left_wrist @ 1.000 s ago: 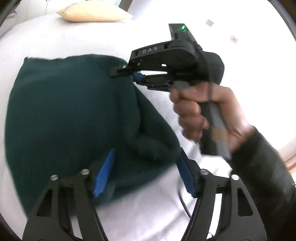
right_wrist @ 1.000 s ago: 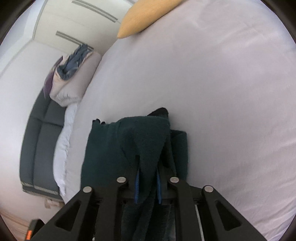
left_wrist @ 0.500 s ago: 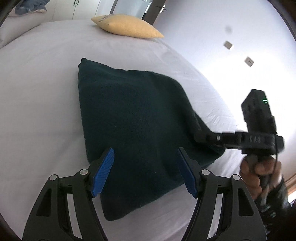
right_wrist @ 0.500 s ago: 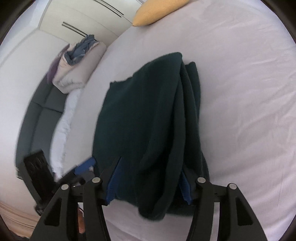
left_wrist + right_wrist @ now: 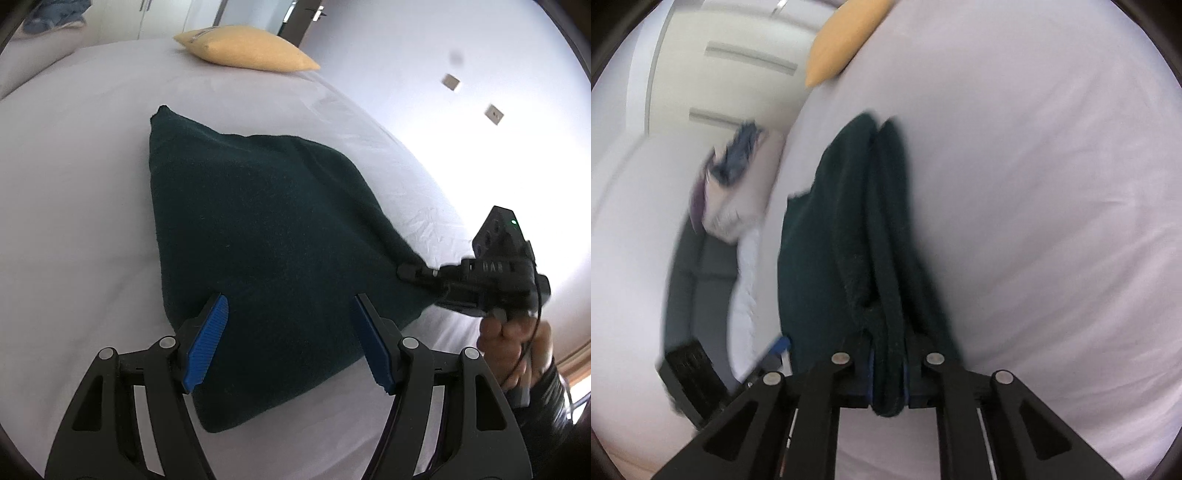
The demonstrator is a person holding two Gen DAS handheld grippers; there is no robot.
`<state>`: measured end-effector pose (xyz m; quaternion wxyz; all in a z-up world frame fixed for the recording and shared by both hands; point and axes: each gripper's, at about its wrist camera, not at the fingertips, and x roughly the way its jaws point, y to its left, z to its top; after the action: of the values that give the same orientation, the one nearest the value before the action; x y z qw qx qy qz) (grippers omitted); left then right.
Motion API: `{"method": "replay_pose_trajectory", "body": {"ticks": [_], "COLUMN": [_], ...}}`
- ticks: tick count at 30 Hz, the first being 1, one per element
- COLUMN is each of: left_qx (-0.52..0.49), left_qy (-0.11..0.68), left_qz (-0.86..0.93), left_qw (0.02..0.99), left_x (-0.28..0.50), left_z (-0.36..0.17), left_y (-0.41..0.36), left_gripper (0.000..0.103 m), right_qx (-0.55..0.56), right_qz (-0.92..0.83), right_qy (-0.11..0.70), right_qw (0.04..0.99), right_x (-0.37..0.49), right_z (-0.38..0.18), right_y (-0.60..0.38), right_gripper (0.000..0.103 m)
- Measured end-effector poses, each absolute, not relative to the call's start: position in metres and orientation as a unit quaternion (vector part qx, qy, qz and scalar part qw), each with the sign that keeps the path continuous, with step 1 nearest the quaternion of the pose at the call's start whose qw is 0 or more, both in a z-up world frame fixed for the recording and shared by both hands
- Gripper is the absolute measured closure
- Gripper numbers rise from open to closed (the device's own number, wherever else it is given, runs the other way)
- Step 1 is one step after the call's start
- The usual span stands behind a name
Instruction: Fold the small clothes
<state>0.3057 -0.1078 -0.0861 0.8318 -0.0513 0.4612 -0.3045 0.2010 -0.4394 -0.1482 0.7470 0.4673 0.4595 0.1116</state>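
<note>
Right wrist view blurred — right tongs [image 5: 886,373] pinching dark cloth [image 5: 864,229], pads hidden; left tongs [image 5: 288,343] wide.

sofa [image 5: 687,280] blurred; bedding pile [image 5: 735,184] smeared.

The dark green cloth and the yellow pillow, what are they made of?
The dark green cloth looks like thick fleece or terry: a matte, fuzzy nap and soft, rounded folds. The yellow pillow looks like woven fabric over soft stuffing: it is plump, matte, with a seamed corner. Neither can be told for sure.
</note>
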Motion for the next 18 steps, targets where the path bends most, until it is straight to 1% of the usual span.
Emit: {"method": "replay_pose_trajectory", "body": {"ticks": [3,4,10,11,14,16,18], "left_qx": [-0.04,-0.041,-0.047,-0.045,-0.048,-0.049,-0.051], "left_qy": [0.475,0.482,0.483,0.483,0.484,0.483,0.484], "left_qz": [-0.297,-0.296,-0.304,-0.305,-0.306,-0.305,-0.304], "left_qw": [0.828,0.824,0.82,0.819,0.819,0.82,0.819], "left_x": [0.311,0.311,0.313,0.313,0.314,0.313,0.313], "left_z": [-0.101,-0.107,-0.115,-0.115,-0.117,-0.117,-0.116], "left_y": [-0.11,-0.11,-0.106,-0.106,-0.105,-0.107,-0.108], "left_gripper": [0.036,0.036,0.036,0.036,0.036,0.036,0.036], "right_qx": [0.516,0.513,0.451,0.434,0.351,0.318,0.301], "right_qz": [0.132,0.138,0.108,0.099,0.041,0.043,0.063], "right_qy": [0.452,0.455,0.47,0.475,0.451,0.414,0.411], "right_qw": [0.716,0.714,0.751,0.759,0.82,0.852,0.858], "right_x": [0.196,0.196,0.188,0.189,0.181,0.185,0.196], "right_z": [-0.174,-0.178,-0.152,-0.144,-0.097,-0.067,-0.057], "right_y": [-0.451,-0.45,-0.44,-0.437,-0.435,-0.431,-0.425], "right_gripper": [0.094,0.095,0.09,0.086,0.064,0.063,0.061]}}
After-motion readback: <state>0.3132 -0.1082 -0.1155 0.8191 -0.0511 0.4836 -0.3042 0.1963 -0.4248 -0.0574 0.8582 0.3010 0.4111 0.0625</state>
